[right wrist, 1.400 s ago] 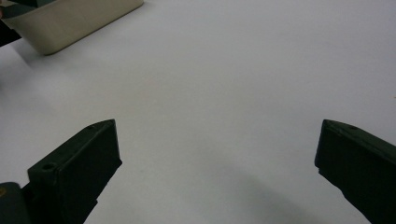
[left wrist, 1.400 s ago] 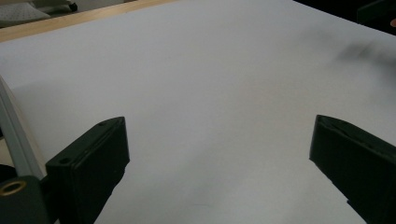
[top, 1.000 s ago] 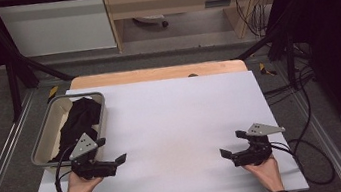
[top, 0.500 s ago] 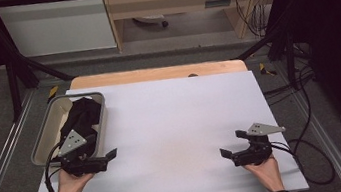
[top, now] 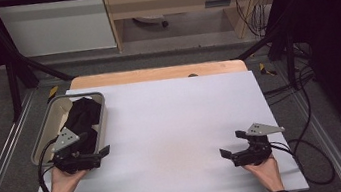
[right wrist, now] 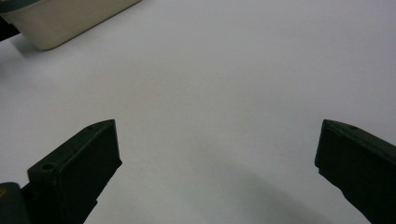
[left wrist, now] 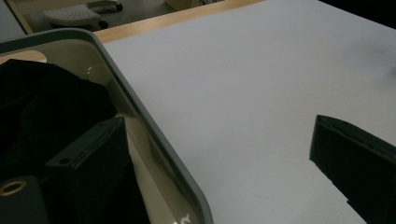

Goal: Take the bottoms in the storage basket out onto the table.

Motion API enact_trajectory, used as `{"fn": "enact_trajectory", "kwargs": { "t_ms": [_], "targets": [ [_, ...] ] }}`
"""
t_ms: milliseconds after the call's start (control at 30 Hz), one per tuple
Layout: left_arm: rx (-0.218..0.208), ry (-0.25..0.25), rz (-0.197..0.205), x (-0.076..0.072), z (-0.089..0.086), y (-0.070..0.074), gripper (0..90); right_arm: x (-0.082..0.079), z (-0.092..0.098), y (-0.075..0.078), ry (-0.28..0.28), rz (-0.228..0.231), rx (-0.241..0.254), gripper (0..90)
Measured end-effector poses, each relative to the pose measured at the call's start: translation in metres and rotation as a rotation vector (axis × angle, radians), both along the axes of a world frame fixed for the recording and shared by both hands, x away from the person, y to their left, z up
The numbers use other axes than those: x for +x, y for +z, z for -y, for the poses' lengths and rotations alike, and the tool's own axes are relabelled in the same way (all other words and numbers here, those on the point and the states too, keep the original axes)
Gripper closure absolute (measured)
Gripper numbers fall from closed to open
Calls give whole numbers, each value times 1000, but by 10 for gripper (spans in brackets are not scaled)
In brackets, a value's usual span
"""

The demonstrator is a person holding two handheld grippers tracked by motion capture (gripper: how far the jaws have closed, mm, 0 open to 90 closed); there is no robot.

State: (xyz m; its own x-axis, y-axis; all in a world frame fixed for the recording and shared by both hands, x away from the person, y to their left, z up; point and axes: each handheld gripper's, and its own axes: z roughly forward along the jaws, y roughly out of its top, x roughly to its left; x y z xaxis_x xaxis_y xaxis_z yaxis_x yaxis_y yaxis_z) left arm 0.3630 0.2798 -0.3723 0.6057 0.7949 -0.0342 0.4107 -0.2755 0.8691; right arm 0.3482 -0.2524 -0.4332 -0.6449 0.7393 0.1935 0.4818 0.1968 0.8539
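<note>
A grey-rimmed, cream plastic tub (top: 46, 131) sits at the left edge of the white-topped bench (top: 172, 126), toward the far left corner, and a crumpled black cloth (top: 81, 119) lies inside it, heaped against its right wall. The left gripper (top: 97, 156) hangs over the tub's near right corner, held in the person's left hand (top: 64, 181). Its jaws stand wide apart: in the left gripper view one jaw is above the black cloth (left wrist: 51, 107) inside the tub (left wrist: 140, 112), the other above the bare bench, with the rim between them. The right gripper (top: 230, 153) rests low near the bench's near right corner, in the right hand (top: 264, 168), its jaws spread wide over bare white surface, gripping nothing.
</note>
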Motion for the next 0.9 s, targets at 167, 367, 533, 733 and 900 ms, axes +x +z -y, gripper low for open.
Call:
{"fn": "enact_trajectory", "kwargs": {
  "t_ms": [167,367,533,733,900],
  "targets": [
    [1,19,-4,2,-6,-1,43,0,0,0,-1,1,-1,7],
    [15,45,-2,6,-13,3,43,0,0,0,-2,0,-2,6],
    [27,55,-6,8,-17,6,43,0,-1,0,-1,-2,-4,6],
    [19,78,-22,15,-27,10,43,0,-1,-1,0,0,-8,6],
    [15,102,-22,20,-34,14,43,0,-1,-1,-2,-4,-10,6]
  ]
}}
